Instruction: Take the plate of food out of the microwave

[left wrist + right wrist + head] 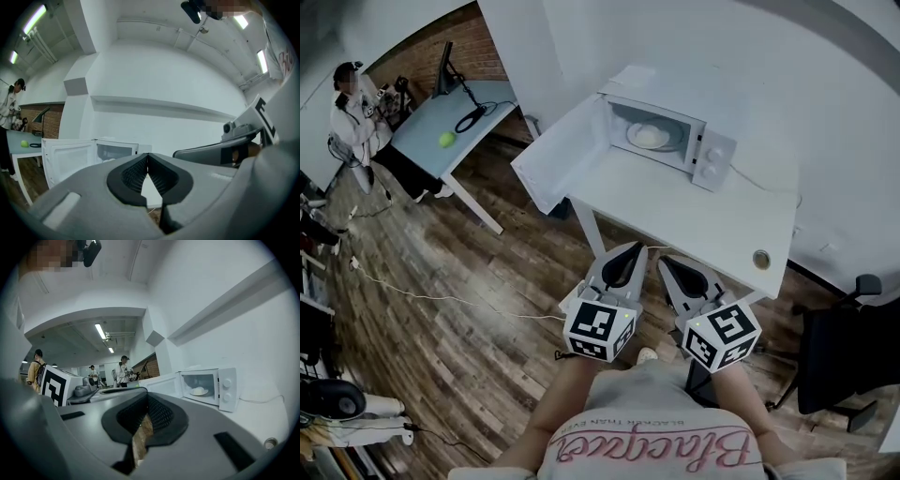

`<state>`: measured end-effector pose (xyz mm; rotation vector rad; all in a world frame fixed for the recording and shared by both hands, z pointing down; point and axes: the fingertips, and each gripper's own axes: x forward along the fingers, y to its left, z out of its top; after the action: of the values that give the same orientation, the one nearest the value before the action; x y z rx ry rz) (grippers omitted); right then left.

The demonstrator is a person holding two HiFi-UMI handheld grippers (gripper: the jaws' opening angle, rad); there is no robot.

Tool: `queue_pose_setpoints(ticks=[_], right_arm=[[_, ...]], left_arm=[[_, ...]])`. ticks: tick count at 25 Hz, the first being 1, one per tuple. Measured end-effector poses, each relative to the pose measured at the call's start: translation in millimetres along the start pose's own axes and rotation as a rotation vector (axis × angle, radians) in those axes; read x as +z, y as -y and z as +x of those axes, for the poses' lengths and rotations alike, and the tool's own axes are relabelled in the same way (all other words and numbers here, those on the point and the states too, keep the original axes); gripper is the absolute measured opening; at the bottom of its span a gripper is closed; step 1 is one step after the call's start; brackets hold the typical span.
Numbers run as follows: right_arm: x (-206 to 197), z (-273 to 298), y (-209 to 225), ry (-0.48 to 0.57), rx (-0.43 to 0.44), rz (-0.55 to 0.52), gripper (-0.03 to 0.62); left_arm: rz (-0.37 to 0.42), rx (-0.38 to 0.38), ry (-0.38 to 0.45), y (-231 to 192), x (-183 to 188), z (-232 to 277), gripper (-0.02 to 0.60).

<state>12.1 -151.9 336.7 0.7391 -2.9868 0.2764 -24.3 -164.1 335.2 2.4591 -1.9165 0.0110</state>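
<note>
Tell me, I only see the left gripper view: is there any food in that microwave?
Observer: Yes. The right gripper view shows a plate of pale, mounded food inside the microwave.
Operator: Is anything else on the table?
Observer: The head view shows a small round thing near the white table's corner closest to you, apart from the microwave.
Operator: Is my right gripper holding something?
Observer: No. The right gripper is shut, with nothing between its jaws.
</note>
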Motion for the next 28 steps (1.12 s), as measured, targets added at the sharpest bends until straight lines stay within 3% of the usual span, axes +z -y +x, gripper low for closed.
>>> queue_pose_setpoints(ticks=[12,20,28], right_arm=[[4.3,13.8,40.9,0.016,0.005,0.017,0.012],[-0.7,11.8,39.9,0.023,0.038,0.034,0.012],[-0.9,13.1,49.7,0.028,0.012,0.03,0.012]], left_arm=[[-0.007,0.038,-0.007,-6.6,-2.3,35.0,0.008],[-0.005,0.058,-0.021,-8.6,-4.7,33.3,0.008],[-0.012,0.031,-0.008,-6.9,-6.0,44.3,0.008]])
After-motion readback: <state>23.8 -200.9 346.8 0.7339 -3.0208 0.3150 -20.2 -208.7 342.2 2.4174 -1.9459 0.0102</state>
